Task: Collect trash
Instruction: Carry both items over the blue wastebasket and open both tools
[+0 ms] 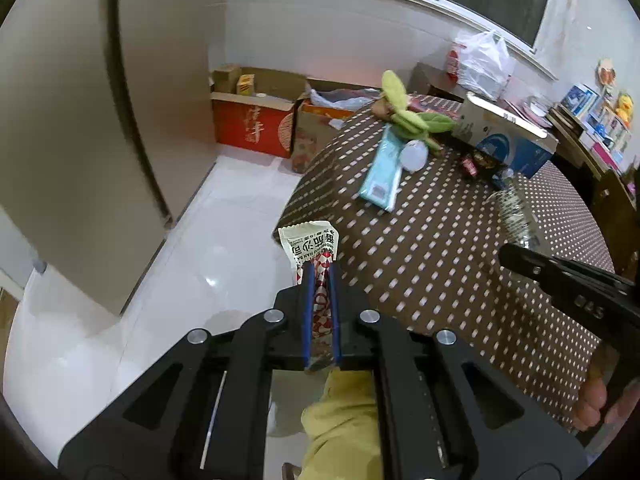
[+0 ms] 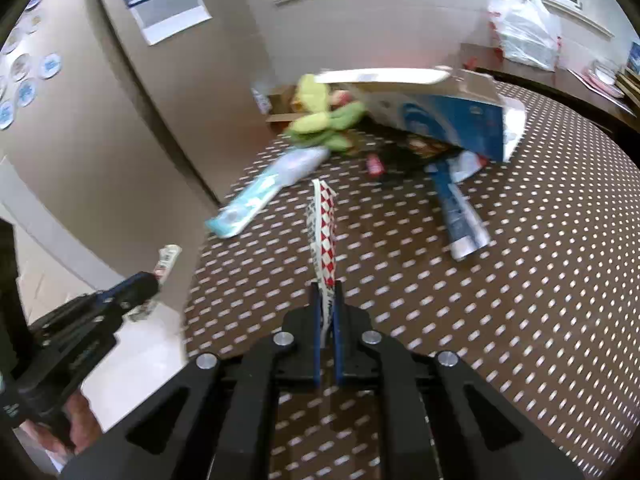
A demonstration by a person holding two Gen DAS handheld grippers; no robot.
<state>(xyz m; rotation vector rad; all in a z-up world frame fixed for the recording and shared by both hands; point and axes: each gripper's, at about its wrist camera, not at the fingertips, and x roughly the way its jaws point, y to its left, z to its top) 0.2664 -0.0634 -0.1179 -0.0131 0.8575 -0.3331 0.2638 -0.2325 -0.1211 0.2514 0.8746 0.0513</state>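
My left gripper [image 1: 319, 270] is shut on a white and red checked sauce packet [image 1: 310, 242], held over the floor just off the table's left edge. My right gripper [image 2: 326, 290] is shut on another red and white checked packet [image 2: 323, 228], held upright above the brown dotted tablecloth [image 2: 520, 280]. The left gripper with its packet [image 2: 166, 260] shows at the left of the right wrist view. The right gripper's finger [image 1: 560, 270] shows at the right of the left wrist view.
On the table lie a light blue pack [image 1: 380, 176], a green plush toy [image 1: 404, 112], a blue and white box [image 1: 508, 136], a small red wrapper [image 2: 374, 166] and a blue wrapper [image 2: 460, 212]. Cardboard boxes [image 1: 256, 120] stand on the white floor by the wall.
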